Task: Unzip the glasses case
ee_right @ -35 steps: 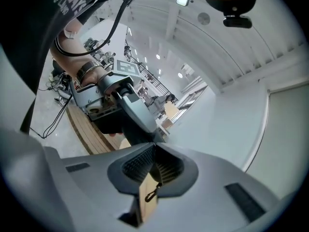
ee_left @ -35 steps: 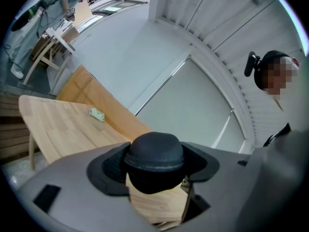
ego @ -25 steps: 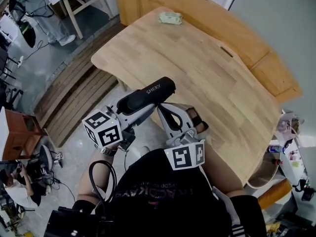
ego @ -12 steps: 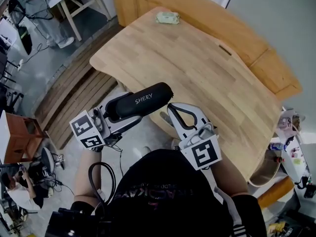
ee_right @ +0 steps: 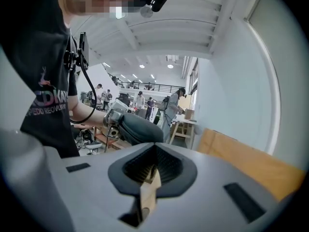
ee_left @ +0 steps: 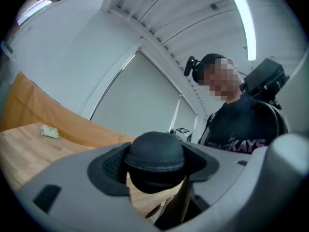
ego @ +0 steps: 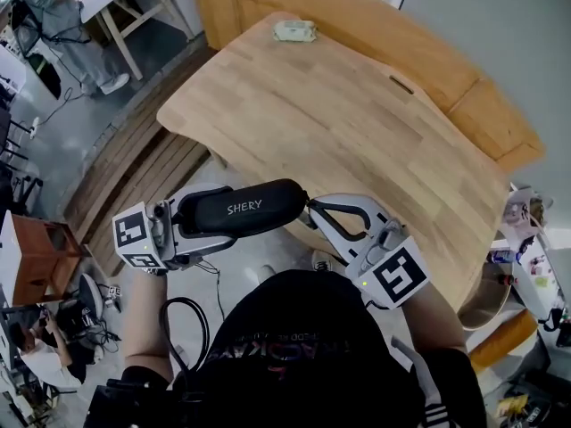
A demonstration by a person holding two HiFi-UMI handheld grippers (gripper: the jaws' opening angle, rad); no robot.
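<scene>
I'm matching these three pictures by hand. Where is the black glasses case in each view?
Head view: glasses case lies crosswise, lower centre-left.
Left gripper view: its rounded end at lower centre, clamped between the jaws.
Right gripper view: left of centre, beyond the closed jaws.
Shared landmark: the person's black shirt, at the bottom in head view, right in left gripper view, left in right gripper view.
</scene>
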